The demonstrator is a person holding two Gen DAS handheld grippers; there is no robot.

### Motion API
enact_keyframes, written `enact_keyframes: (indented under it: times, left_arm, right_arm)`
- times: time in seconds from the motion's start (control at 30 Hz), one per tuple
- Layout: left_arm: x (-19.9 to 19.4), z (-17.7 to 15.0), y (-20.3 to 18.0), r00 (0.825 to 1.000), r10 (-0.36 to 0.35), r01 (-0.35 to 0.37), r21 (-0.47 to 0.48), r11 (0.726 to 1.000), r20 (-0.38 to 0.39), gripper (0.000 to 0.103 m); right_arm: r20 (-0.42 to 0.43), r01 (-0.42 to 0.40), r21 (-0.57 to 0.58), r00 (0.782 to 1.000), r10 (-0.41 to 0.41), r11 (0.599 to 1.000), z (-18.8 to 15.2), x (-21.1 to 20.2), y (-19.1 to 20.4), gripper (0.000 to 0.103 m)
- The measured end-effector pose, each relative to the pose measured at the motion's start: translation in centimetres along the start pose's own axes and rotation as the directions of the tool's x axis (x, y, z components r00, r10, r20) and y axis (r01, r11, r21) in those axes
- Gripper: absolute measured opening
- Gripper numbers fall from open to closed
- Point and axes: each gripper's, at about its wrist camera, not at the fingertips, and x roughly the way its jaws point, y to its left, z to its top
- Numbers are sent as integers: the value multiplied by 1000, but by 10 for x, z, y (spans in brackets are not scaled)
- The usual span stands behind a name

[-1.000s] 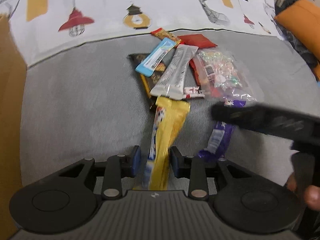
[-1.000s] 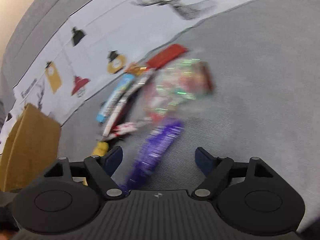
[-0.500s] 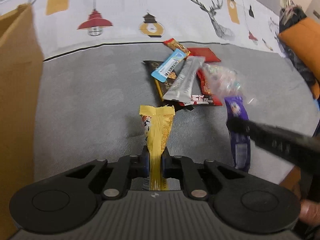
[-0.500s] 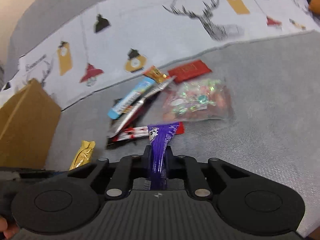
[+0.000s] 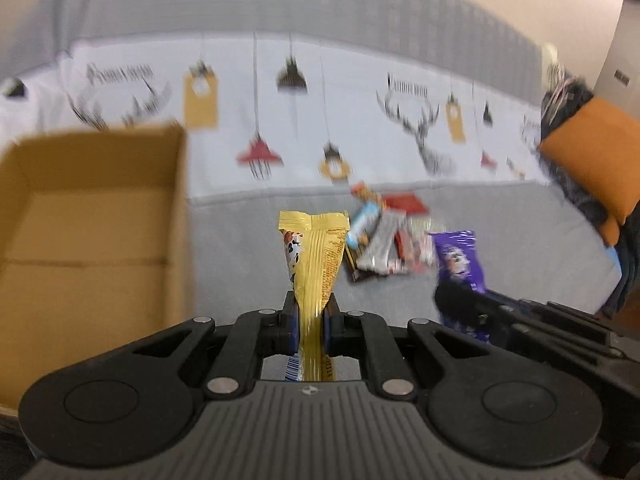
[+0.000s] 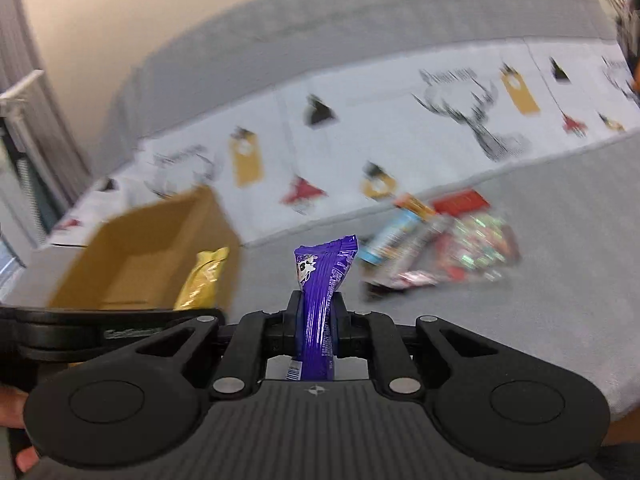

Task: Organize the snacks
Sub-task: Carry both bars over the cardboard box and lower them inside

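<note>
Transport step, judged from both views. Left wrist: left gripper [image 5: 311, 326] was pinching the yellow snack bar [image 5: 314, 258], held upright above the grey couch seat [image 5: 232, 264]; open cardboard box [image 5: 92, 220] sat to its left, snack pile [image 5: 386, 240] lay beyond. Right wrist: right gripper [image 6: 318, 326] was clamped on the purple snack bar [image 6: 320, 300], box [image 6: 148, 252] off to the left, pile [image 6: 440, 252] to the right. Next move likely needed both bars carried over the box opening, then released inside.
</note>
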Motion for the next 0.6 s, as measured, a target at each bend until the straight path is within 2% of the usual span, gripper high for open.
enact_keyframes:
  times: [0.13, 0.23, 0.47, 0.6]
  left_arm:
    - [-60, 9, 13, 995, 16, -15, -11, 1000, 98, 12]
    - [-106, 14, 23, 984, 37, -35, -14, 999, 174, 12]
    - [-202, 22, 45, 936, 100, -90, -44, 995, 338, 11]
    - [-234, 22, 48, 907, 122, -122, -25, 992, 402, 12]
  right_arm:
    - [63, -53, -66, 996, 58, 996, 21, -31, 53, 13]
    - [114, -88, -109, 988, 101, 990, 35, -54, 89, 13]
    - [234, -172, -223, 946, 224, 960, 60, -104, 166, 13]
    - [246, -244, -237, 921, 301, 940, 74, -117, 187, 13]
